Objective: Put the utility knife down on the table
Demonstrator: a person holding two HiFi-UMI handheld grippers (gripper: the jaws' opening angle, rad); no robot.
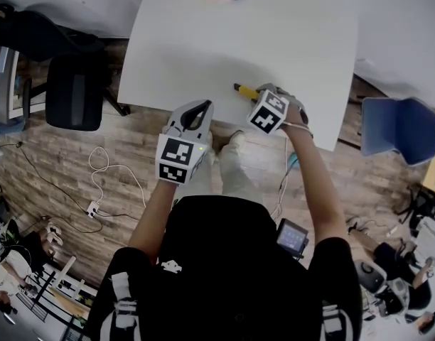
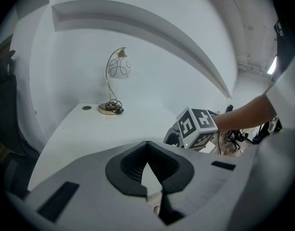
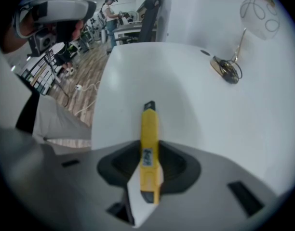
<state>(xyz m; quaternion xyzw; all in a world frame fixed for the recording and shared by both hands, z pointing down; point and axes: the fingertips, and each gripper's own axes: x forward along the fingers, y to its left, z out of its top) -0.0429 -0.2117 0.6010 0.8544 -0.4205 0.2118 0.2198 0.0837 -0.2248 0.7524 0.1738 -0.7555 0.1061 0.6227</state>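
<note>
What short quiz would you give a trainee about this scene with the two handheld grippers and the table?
1. Fill in: the utility knife clamped in the right gripper has a ____ body.
2. True or false: the left gripper also grips a tool.
3. What stands at the far end of the white table? A. a desk lamp B. a mug C. a laptop
Key: 1 yellow; 2 false, its jaws are shut on nothing; 3 A.
</note>
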